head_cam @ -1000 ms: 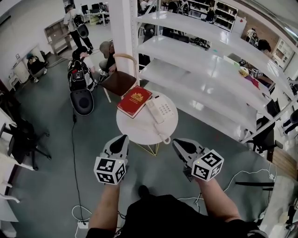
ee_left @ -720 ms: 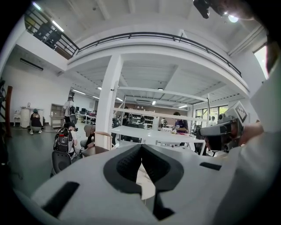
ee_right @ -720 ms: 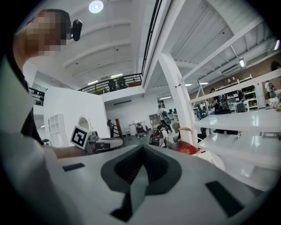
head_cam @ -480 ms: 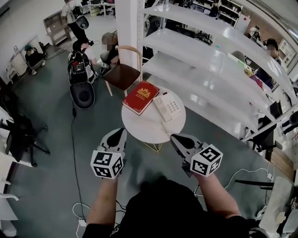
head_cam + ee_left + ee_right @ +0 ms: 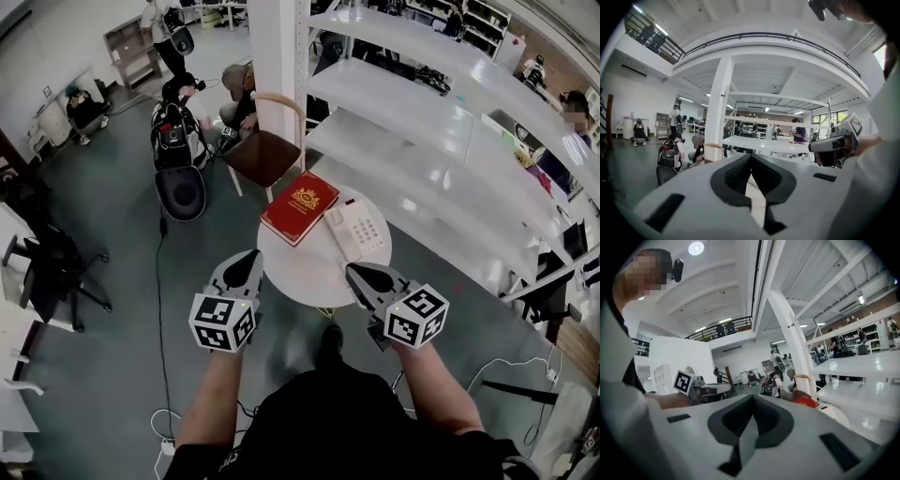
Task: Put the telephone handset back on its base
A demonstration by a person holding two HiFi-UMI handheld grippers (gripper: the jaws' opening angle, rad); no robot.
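Note:
A white telephone (image 5: 361,231) stands on the round white table (image 5: 309,272), with its handset (image 5: 339,238) lying along the base's left side. Whether the handset rests in the cradle I cannot tell. A red book (image 5: 298,207) lies to the left of the phone. My left gripper (image 5: 250,259) hovers at the table's near left edge, jaws together and nothing in them. My right gripper (image 5: 353,271) hovers at the near right edge, just short of the phone, also shut and empty. In the left gripper view the left gripper (image 5: 751,161) shows closed jaws, and so does the right gripper (image 5: 752,401) in its own view.
A wooden chair (image 5: 267,150) stands behind the table beside a white pillar (image 5: 277,47). Long white shelves (image 5: 441,122) run along the right. A black bag (image 5: 180,192) and crouching people are at the back left. A cable (image 5: 157,309) runs across the floor; an office chair (image 5: 52,267) stands at the left.
Both grippers have moved forward to the table's near edge, and the table, book and phone now sit closer in the head view. The jaws have stayed shut.

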